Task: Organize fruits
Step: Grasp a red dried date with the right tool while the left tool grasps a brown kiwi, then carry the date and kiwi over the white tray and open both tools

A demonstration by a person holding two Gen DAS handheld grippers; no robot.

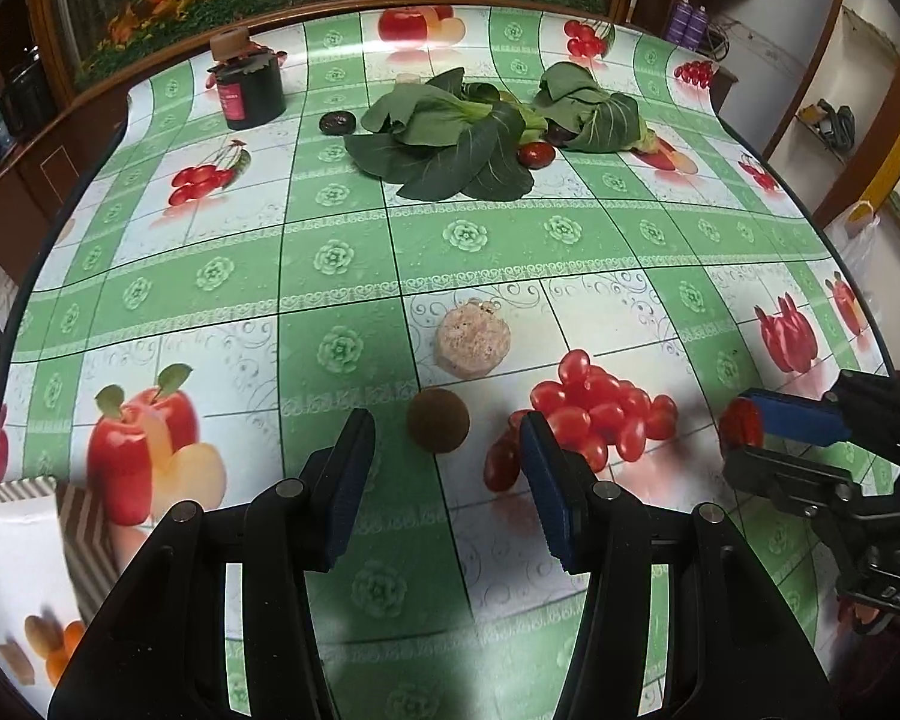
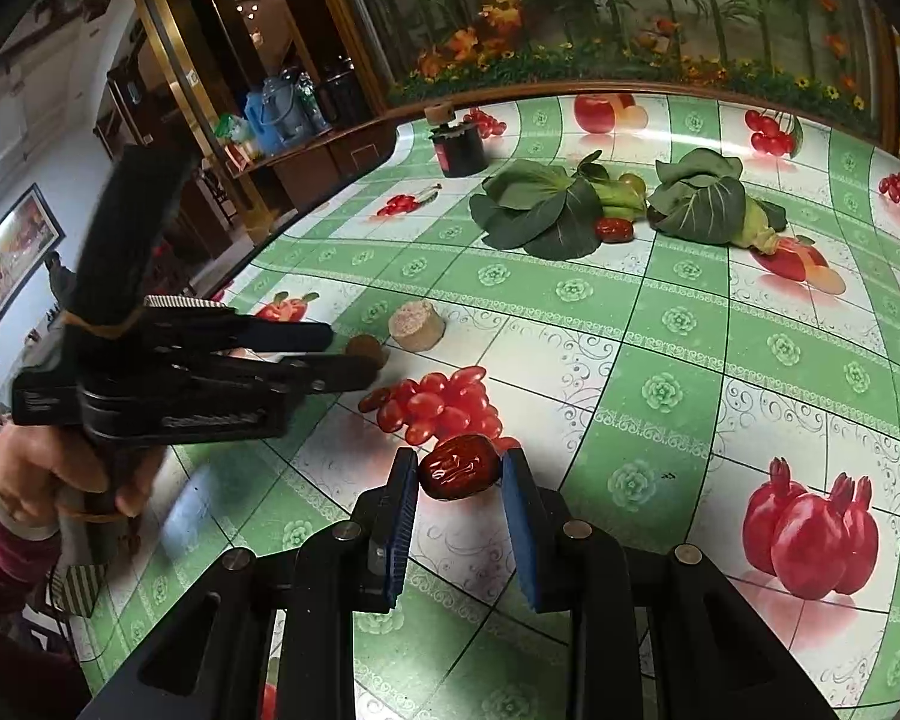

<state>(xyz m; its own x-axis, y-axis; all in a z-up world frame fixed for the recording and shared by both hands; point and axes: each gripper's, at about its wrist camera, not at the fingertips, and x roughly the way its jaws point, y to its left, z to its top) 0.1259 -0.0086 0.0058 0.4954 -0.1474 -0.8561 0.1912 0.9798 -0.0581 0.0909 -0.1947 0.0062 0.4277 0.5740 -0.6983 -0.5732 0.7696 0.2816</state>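
My right gripper (image 2: 459, 474) is clenched on a dried red jujube (image 2: 457, 468), pads pressing its two ends, held just above the oilcloth-covered table (image 2: 678, 324) beside the printed cherry-tomato motif. I judge the jujube light, with wrinkled, glossy, leathery skin that gives slightly; an end-to-end pinch at mid-pad should hold it without crushing.

My left gripper (image 1: 447, 438) stands released, jaws wide apart, flanking a small brown round fruit (image 1: 437, 420) resting on the cloth; its matt, rough rind suggests a firm, non-slip grasp across the widest girth, though it may roll.

Just beyond lies a pale, speckled, faceted puck-shaped block (image 1: 473, 341), material uncertain. At the far side, two limp bok choy heads (image 1: 450, 138) shelter another red jujube (image 1: 536, 154) and a dark wrinkled fruit (image 1: 336, 122).
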